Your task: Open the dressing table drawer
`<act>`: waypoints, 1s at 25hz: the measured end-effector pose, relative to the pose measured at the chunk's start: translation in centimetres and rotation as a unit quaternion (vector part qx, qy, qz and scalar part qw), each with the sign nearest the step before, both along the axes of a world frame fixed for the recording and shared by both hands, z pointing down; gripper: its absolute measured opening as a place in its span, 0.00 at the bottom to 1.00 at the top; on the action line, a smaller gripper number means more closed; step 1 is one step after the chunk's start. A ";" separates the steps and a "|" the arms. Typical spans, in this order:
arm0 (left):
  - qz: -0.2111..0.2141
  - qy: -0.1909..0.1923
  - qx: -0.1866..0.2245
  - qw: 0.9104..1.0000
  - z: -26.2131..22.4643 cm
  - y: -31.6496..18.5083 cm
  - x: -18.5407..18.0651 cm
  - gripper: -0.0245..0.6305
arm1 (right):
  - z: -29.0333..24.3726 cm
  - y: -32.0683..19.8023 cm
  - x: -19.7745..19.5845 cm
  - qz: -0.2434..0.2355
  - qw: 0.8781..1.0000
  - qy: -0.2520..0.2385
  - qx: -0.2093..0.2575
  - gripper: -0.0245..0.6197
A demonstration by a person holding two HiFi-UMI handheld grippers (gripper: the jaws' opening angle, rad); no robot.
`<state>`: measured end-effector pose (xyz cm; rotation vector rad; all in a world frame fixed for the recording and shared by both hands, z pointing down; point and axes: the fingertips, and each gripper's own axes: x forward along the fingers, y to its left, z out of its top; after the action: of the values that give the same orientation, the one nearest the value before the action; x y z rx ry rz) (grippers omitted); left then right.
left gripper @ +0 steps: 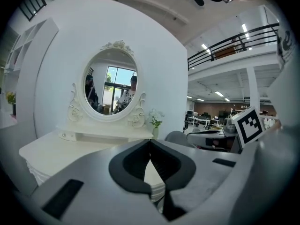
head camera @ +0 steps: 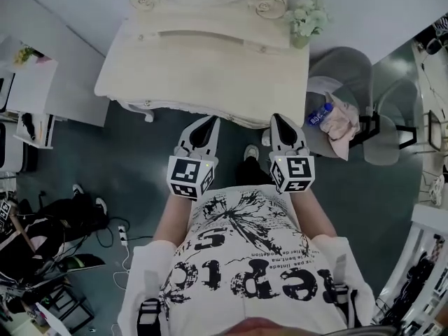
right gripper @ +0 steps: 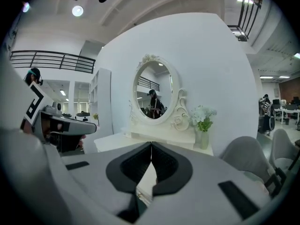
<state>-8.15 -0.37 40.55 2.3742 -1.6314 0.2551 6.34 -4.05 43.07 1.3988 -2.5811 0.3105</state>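
Observation:
The cream dressing table (head camera: 175, 68) stands against the white wall, with the carved base of its oval mirror (left gripper: 110, 86) at the back. Its front edge is just ahead of both grippers, and from the head view the tabletop hides the drawer front. My left gripper (head camera: 208, 122) is shut on nothing and points at the table's front edge from a short way off. My right gripper (head camera: 279, 118) is beside it, also shut and empty. In the left gripper view the fingertips (left gripper: 150, 142) meet, with the table's moulded edge (left gripper: 157, 190) below them. In the right gripper view the right gripper (right gripper: 151, 145) also shows its tips touching.
A vase of pale flowers (head camera: 306, 19) sits on the table's right end. A grey chair (head camera: 353, 75) at the right carries a bottle (head camera: 319, 114) and a pink cloth (head camera: 343, 123). Cables and a power strip (head camera: 122, 235) lie on the floor at the left, near a white shelf (head camera: 31, 82).

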 end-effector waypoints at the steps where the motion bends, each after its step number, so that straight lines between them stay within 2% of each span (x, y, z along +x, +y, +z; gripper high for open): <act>1: -0.001 -0.002 0.001 1.000 -0.1 -1.5 0.2 0.07 | -0.1 -1.6 0.0 -0.003 1.000 0.000 0.000 0.06; 8: -0.023 -0.004 0.012 1.000 -0.9 -10.4 0.5 0.07 | -0.4 -11.3 0.6 -0.022 1.000 -0.001 0.001 0.07; 15: -0.037 -0.001 -0.002 0.999 0.5 -15.5 -0.1 0.07 | 0.8 -17.0 0.1 -0.030 0.999 0.001 -0.011 0.07; 21: -0.014 0.010 -0.019 1.000 1.9 -19.2 -1.1 0.07 | 3.1 -20.2 -1.2 -0.012 0.999 0.013 -0.039 0.07; 25: 0.021 0.009 -0.032 0.999 2.8 -21.7 -2.7 0.07 | 4.9 -21.9 -2.5 0.020 0.998 0.020 -0.062 0.07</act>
<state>-10.86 -22.10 43.31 2.3579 -1.5423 0.2878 3.85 -25.92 47.99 1.3985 -2.4590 0.4356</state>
